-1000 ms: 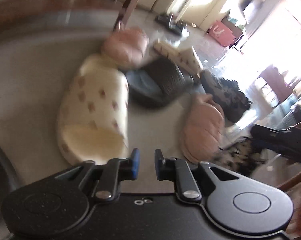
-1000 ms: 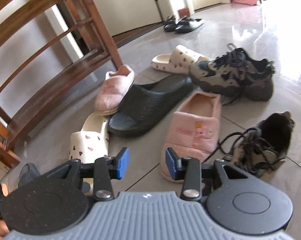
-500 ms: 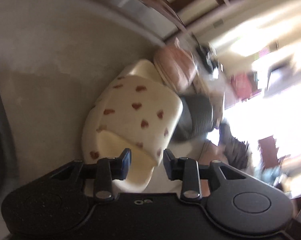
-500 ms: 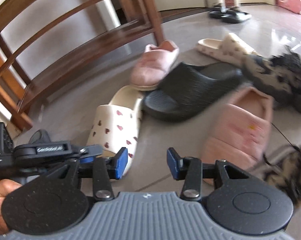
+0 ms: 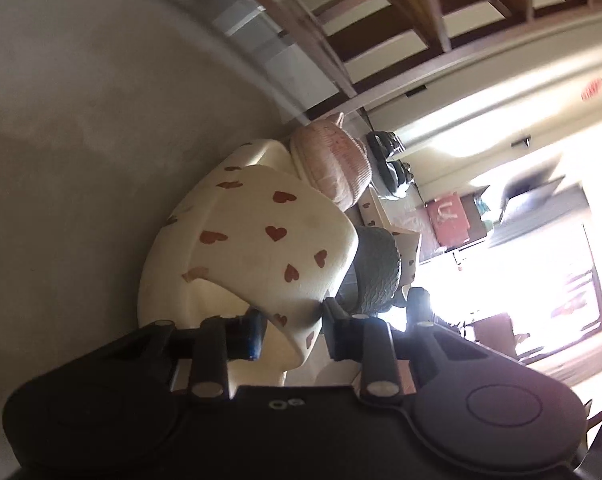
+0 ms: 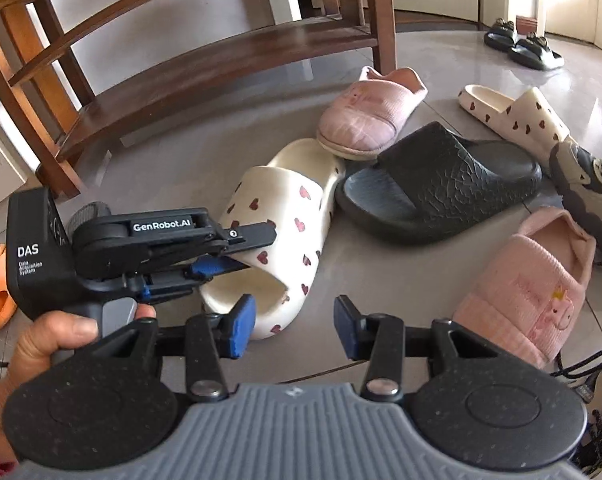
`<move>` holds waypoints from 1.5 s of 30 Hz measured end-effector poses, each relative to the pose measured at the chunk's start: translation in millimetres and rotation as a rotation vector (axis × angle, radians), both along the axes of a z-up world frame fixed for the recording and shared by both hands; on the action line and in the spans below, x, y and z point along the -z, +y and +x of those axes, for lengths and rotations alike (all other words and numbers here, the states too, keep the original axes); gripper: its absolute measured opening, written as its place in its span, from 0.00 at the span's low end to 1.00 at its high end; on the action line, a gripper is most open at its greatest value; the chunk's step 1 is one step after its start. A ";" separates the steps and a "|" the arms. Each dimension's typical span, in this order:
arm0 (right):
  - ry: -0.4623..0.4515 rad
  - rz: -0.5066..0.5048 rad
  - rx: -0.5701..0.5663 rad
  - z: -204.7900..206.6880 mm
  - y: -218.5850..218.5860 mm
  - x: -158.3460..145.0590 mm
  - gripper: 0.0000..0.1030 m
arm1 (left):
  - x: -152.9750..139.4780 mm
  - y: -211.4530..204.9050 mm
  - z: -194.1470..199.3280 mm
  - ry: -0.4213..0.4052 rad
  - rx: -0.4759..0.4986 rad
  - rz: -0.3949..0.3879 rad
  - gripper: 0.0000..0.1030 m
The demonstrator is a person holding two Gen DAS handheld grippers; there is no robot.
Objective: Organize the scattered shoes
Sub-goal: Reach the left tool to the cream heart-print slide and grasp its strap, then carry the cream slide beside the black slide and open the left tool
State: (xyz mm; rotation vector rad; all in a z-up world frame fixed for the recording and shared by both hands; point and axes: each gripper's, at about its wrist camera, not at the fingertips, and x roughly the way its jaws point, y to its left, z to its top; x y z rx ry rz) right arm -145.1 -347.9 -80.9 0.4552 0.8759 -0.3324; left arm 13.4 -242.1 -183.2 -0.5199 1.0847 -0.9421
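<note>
Just behind heart slide (image 6: pixel 279 224): pink slipper (image 6: pixel 367 120), black slide (image 6: pixel 445 186).

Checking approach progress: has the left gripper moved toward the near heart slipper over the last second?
Yes. In the right wrist view the left gripper has come in from the left; its fingers now straddle the heart slipper's strap, jaws still apart.

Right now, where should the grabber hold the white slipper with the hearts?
Grip the strap's front edge of the heart slipper, coming in from the open toe end. The strap arches up off the sole, so one finger slips under and one over. The left gripper is open around that edge already.
</note>
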 end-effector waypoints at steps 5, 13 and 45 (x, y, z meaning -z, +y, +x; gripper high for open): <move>-0.016 0.004 0.033 -3.6 -1.2 -2.2 0.46 | -21.2 0.0 -8.0 -0.080 0.054 0.019 0.18; -0.018 0.018 0.060 -11.1 4.6 -3.3 0.46 | -24.6 4.8 -26.7 -0.108 0.134 0.057 0.17; -0.051 0.092 0.128 -29.0 -21.4 -1.8 0.46 | -116.5 -89.8 38.4 -0.511 1.076 0.332 0.34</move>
